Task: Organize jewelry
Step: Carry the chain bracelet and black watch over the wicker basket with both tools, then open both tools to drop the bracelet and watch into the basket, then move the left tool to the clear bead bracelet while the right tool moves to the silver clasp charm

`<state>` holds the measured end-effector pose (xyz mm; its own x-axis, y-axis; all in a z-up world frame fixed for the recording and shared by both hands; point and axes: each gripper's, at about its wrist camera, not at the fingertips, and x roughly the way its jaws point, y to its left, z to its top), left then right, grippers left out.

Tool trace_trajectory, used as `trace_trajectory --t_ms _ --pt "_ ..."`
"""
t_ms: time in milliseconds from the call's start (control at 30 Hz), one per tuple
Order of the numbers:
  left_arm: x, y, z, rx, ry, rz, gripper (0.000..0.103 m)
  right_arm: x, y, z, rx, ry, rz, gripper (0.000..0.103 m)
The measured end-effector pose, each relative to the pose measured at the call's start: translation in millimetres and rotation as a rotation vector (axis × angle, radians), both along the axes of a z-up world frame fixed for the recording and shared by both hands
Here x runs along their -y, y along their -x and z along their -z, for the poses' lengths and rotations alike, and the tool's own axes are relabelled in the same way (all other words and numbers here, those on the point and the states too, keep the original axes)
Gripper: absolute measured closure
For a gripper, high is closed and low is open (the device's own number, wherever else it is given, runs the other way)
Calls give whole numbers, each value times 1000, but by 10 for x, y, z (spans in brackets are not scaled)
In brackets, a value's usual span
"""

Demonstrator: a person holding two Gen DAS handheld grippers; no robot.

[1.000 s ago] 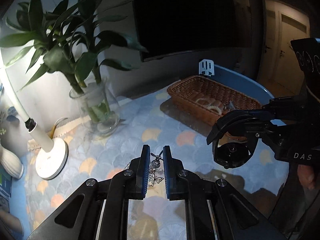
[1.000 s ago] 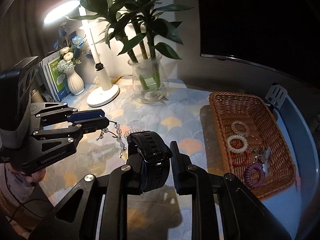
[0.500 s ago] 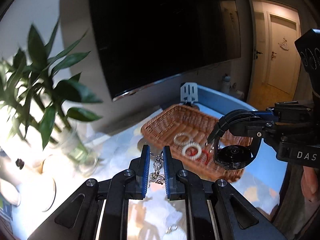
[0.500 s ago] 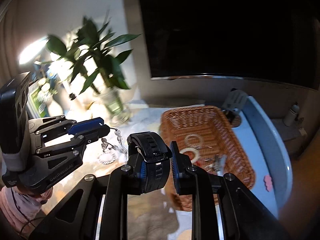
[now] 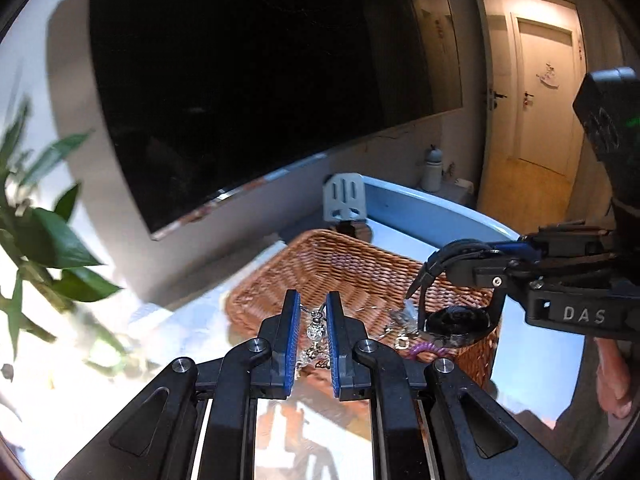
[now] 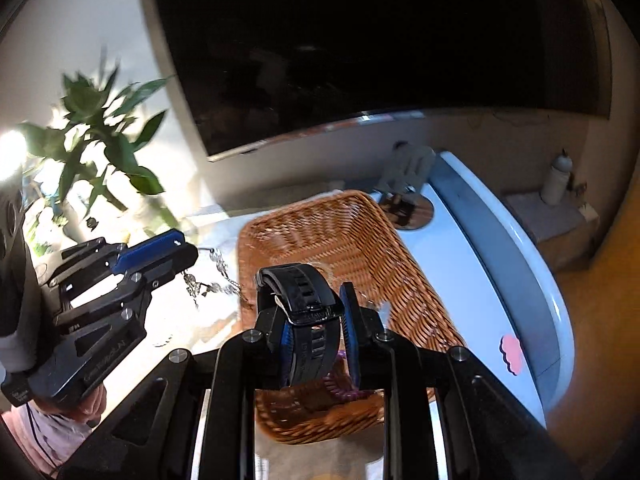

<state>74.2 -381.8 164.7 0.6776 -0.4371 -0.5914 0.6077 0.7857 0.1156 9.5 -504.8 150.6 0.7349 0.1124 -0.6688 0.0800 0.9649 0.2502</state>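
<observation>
My left gripper is shut on a silver beaded chain with charms, held just short of the wicker basket; the chain dangles from it in the right wrist view. My right gripper is shut on a black watch and holds it above the near part of the basket. In the left wrist view the watch hangs over the basket's right end. A purple coil tie and other small pieces lie in the basket.
A dark TV screen hangs on the wall behind. A leafy plant and a bright lamp stand at the left. A blue raised rim edges the table on the right, with a pink sticker on it.
Both grippers have swung right and forward from the patterned table middle to the basket, each still holding its item. The watch is now over the basket.
</observation>
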Motion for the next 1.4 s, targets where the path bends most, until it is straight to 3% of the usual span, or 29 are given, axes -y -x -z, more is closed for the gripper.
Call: trace_trajectory --t_ms 100,200,400,567,700,733,833,1033,1167,1400 --pt "40 -206 78 -101 80 69 90 119 -85 162 -34 -28 21 80" --pt "101 -333 227 -163 107 108 90 220 -176 354 -77 -62 30 80" --pt "322 -385 601 -212 49 99 90 298 -364 730 -168 -110 45 80" --pt "441 -366 769 -219 22 74 90 322 -427 872 -206 -104 77 79" --pt "430 -335 808 -204 5 73 87 349 -390 845 -202 -113 72 77" --pt "422 -329 812 -210 1 67 81 352 -375 826 -197 -115 66 77" --pt "356 -296 769 -201 3 36 46 344 -299 754 -178 -130 56 76" --pt "108 -65 583 -158 12 18 45 219 -74 497 -120 -84 92 73" --pt "-171 118 417 -131 52 -17 45 41 207 297 -37 -47 147 60" --pt "-918 457 224 -102 116 -171 44 -530 461 53 40 12 100 59"
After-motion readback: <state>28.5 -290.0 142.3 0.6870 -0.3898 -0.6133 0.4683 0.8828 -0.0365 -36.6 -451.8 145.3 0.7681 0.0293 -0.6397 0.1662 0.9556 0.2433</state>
